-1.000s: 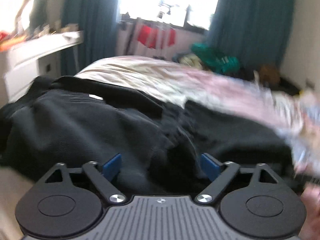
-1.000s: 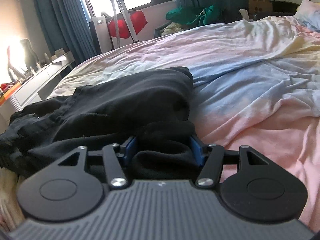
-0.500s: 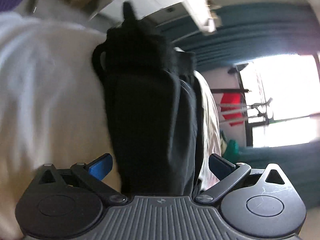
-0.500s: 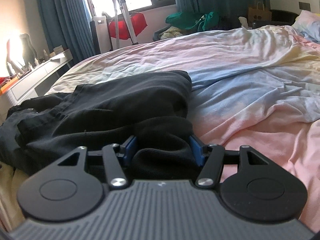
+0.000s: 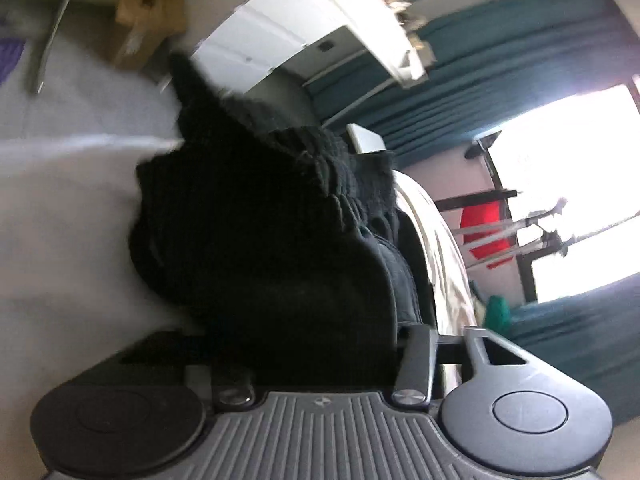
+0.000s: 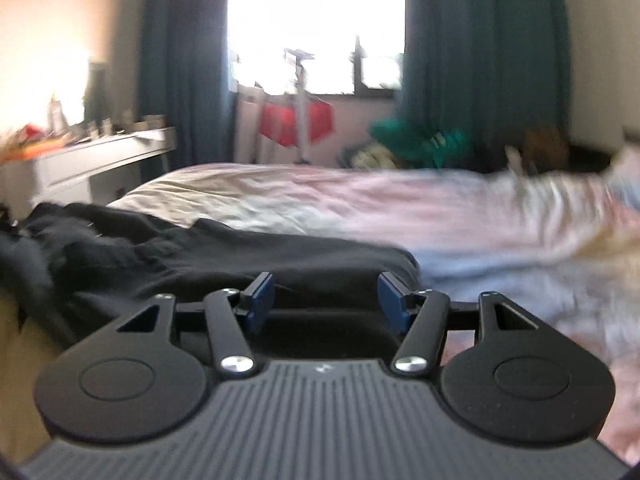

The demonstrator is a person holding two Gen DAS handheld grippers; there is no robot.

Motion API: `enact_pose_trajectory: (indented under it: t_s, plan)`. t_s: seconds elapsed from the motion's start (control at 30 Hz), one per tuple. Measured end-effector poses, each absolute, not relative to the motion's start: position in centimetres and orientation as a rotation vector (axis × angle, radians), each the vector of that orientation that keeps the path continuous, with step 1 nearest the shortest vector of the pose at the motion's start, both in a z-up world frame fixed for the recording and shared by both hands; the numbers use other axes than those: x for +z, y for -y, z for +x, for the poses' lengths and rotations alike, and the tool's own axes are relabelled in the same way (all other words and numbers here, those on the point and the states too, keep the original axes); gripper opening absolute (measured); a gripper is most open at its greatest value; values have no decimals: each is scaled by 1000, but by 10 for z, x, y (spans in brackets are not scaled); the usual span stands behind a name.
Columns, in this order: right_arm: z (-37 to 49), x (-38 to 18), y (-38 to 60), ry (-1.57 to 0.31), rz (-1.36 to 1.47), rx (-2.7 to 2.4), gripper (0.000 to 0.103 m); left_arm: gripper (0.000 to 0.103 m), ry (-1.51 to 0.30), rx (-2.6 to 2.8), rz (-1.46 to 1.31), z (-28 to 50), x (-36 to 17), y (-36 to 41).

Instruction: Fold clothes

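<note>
Right wrist view: black garment [image 6: 248, 256] lies on the pink-and-cream bedsheet [image 6: 460, 216], before teal curtains [image 6: 484, 60] and a bright window [image 6: 316, 20]; right gripper [image 6: 326, 300] is spread apart above it. Left gripper [image 5: 304, 356], rolled sideways, is buried in black cloth, its grip unclear.

Your left gripper [image 5: 304, 356] is rolled hard onto its side, so its view shows the room tipped well over. Its fingers are drawn in close and buried in a bunch of black garment [image 5: 260, 248] (the pads themselves are hidden under the cloth, so only the right linkage arm shows clearly). The fabric fills the whole gap and rises away from the gripper body.

Your right gripper [image 6: 325, 298] sits level, pointing toward the far end of the room. Its blue fingertips [image 6: 262, 295] stand wide apart with nothing between them, hovering just above the near edge of the dark cloth.
</note>
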State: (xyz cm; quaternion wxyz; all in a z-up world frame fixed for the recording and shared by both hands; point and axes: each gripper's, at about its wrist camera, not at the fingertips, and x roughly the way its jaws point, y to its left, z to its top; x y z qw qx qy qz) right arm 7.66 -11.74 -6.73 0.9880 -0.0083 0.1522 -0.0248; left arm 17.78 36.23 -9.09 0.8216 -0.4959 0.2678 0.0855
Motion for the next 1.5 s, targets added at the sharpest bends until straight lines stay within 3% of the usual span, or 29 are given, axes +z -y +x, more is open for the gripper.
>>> enact_pose_trajectory:
  t_s: [0.13,0.23,0.5,0.63,0.87,1.07,1.2,1.4,1.47,1.5]
  plan:
    - [109,-89,108,-481,-15,20,58,21,-502,180,-908,179,-60,-337]
    - [122,-97,112,-551,3,35,59,18,-417,159,-745,175,-35,-310]
    - [125,-90,113,-565,51,26,60,16,-238,101,-459,137,12,-233]
    - [115,-77,134,-544,207,40,57,16,-202,98,-258,134,36,-177]
    - [85,-64,201,-532,426,-243,58,16,-103,29,-7,128,64,-21]
    - [62,-60,259,-459,631,-362,59,16,-23,-75,189,107,27,129]
    - [60,-64,281,-414,693,-380,59,18,-51,-163,359,86,-31,205]
    - [54,-71,305,-321,855,-352,58,25,-112,-234,538,92,-55,229]
    - [53,-70,310,-286,900,-316,59,29,-131,-256,595,94,-62,235]
    - [53,-71,311,-278,927,-291,59,37,-141,-267,624,96,-65,238]
